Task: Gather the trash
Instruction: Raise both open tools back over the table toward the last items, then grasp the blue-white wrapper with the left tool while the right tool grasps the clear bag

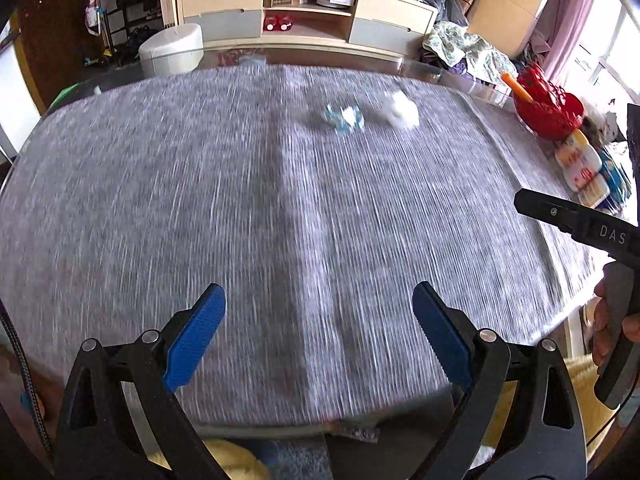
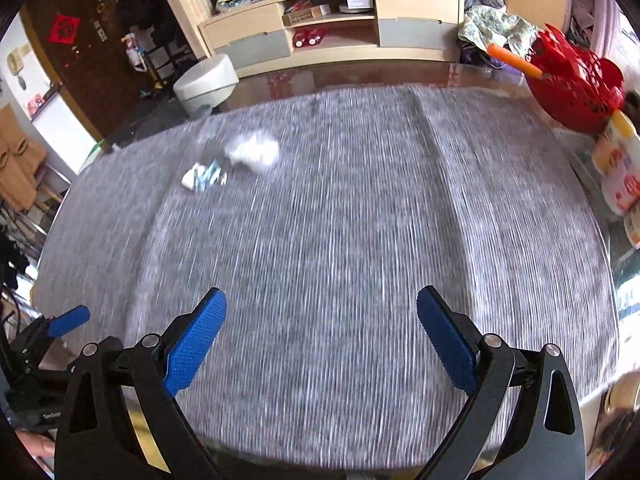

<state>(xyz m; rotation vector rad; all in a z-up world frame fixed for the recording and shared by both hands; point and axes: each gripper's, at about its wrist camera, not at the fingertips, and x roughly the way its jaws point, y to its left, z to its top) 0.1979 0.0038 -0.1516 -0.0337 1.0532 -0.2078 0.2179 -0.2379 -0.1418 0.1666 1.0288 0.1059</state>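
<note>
Two pieces of trash lie on the grey woven cloth (image 1: 200, 200) that covers the table. One is a crumpled white tissue (image 1: 401, 110) (image 2: 254, 151). Just to its left sits a crumpled blue-and-white wrapper (image 1: 345, 118) (image 2: 204, 177). Both are blurred by motion. My left gripper (image 1: 319, 300) stands open near the table's front edge, far short of the trash, nothing between its blue pads. My right gripper (image 2: 322, 304) is open too and empty, also near the front edge. The right gripper's black body and the hand on it show at the left wrist view's right edge.
A red plastic basket (image 1: 548, 110) (image 2: 576, 80) with an orange stick stands at the table's far right corner. Yellow-and-white packages (image 1: 582, 172) (image 2: 618, 168) lie along the right edge. Beyond the table are a white round stool (image 2: 206, 80) and a low wooden cabinet (image 1: 304, 12).
</note>
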